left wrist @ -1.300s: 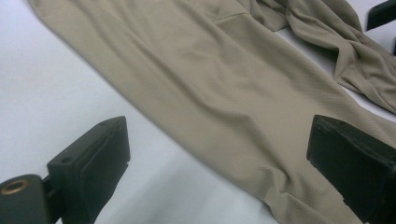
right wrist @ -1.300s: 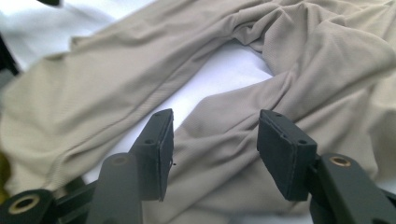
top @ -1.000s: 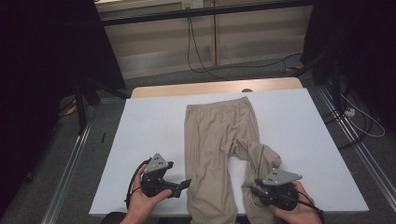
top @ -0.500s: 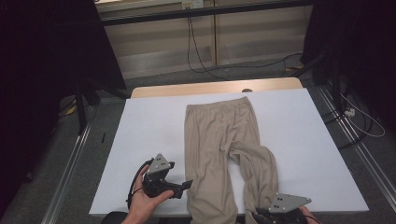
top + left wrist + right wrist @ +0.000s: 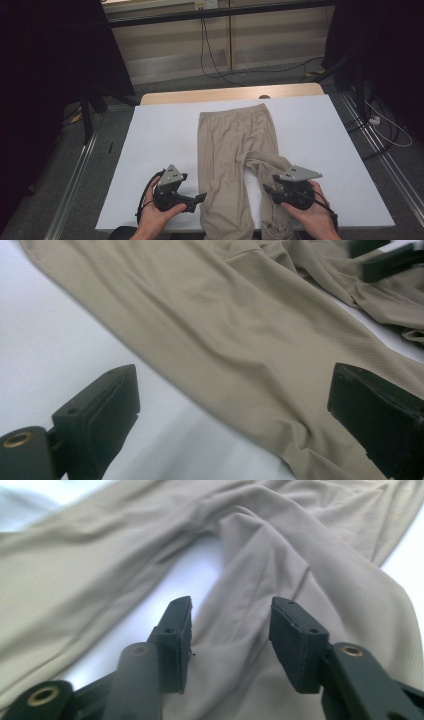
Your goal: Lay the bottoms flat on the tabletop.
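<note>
- A pair of tan pants [image 5: 235, 150] is lying flat on the white table top [image 5: 160, 135], with the waist at the far end and the legs coming toward the person.
- The cloth is looking thin and soft, with tiny ribs and gentle wrinkles.
- The leg on the left is lying straight and smooth. The leg on the right is lying bent and bunched, with folds near the near edge of the table, and its end is hanging over that edge.
- A strip of bare wood [image 5: 230, 94] is showing at the far end of the table, past the white cover.
- The left hand [image 5: 157, 217] is coming in from the bottom and is holding the left gripper [image 5: 200, 199] low, just beside the straight leg, pointing sideways at it.
- The left gripper's black blocky jaws are standing wide apart. The edge of the straight leg is lying between them, and the pads are not pressing it.
- The right hand [image 5: 312, 215] is holding the right gripper [image 5: 267, 190] over the bunched leg, pointing toward the middle of the pants.
- The right gripper's jaws have just been opening. They are standing partly apart above the folded cloth, and no cloth is pinched between the pads.
</note>
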